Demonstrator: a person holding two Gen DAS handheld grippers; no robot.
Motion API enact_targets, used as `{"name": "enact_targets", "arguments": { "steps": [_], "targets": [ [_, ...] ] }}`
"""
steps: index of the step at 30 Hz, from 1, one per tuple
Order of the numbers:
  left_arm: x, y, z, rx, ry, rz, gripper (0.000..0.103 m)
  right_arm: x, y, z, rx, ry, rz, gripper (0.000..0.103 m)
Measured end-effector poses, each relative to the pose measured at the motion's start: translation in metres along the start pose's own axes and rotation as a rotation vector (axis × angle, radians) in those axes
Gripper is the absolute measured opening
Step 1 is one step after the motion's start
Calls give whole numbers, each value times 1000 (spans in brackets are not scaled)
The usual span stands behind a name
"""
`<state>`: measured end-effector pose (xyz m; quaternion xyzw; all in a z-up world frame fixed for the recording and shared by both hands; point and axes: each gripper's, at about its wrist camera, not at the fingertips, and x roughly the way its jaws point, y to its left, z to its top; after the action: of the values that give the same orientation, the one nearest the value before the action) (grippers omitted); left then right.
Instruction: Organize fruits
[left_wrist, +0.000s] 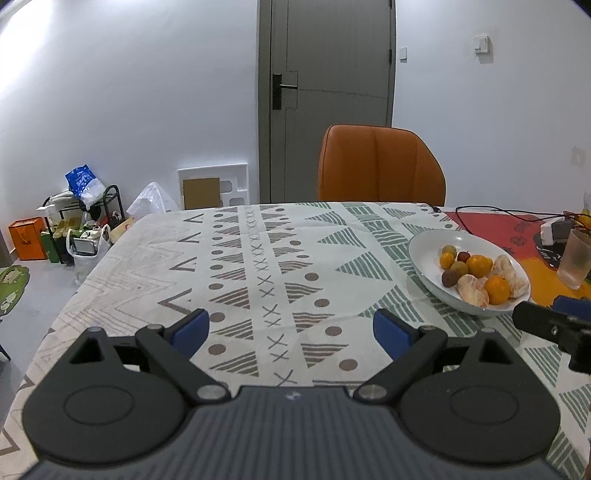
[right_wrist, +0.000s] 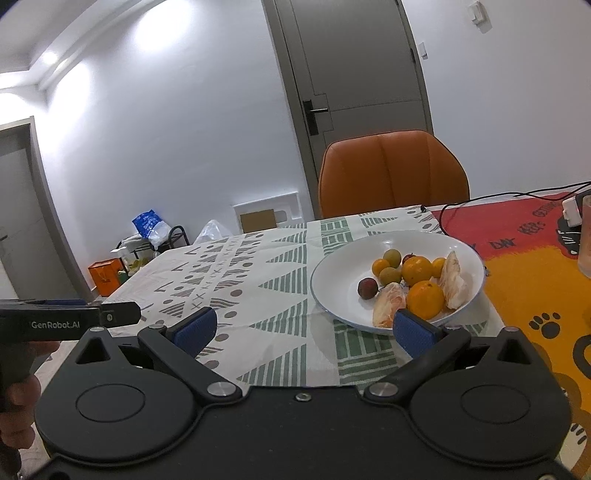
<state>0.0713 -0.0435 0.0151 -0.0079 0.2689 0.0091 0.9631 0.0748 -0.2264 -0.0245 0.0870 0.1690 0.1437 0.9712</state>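
Fruits (right_wrist: 410, 284) all sit piled in the white bowl (right_wrist: 332, 273), at one o'clock from my right gripper (right_wrist: 306, 326), the nearer one. Both it and my left gripper (left_wrist: 291, 328) gape wide, empty; the bowl lies at two o'clock from the left.

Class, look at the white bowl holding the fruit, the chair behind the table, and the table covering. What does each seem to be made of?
White bowl: likely glazed ceramic; smooth, glossy, soft reflections, though melamine is possible.
Chair: orange leather or faux leather; smooth padded back with stitched seams and slight sheen.
Table covering: woven fabric, matte; creases and printed geometric pattern show.
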Motion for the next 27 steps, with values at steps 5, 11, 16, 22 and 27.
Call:
{"name": "enact_targets", "arguments": {
  "steps": [5, 11, 16, 22, 27],
  "targets": [
    [-4, 4, -3, -4, 6, -1, 95, -6, 0, -1, 1, 6, -3, 103],
    [-10, 8, -5, -12, 4, 3, 95, -14, 0, -2, -6, 12, 8, 103],
    [-13, 13, -6, -26, 2, 15, 95, -16, -1, -4, -7, 26, 18, 103],
    [-13, 19, -10, -42, 14, 30, 95, -12, -1, -9, -3, 51, 29, 103],
    [-11, 20, -12, -43, 24, 33, 95, -10, -2, -11, -2, 61, 27, 103]
  ]
}}
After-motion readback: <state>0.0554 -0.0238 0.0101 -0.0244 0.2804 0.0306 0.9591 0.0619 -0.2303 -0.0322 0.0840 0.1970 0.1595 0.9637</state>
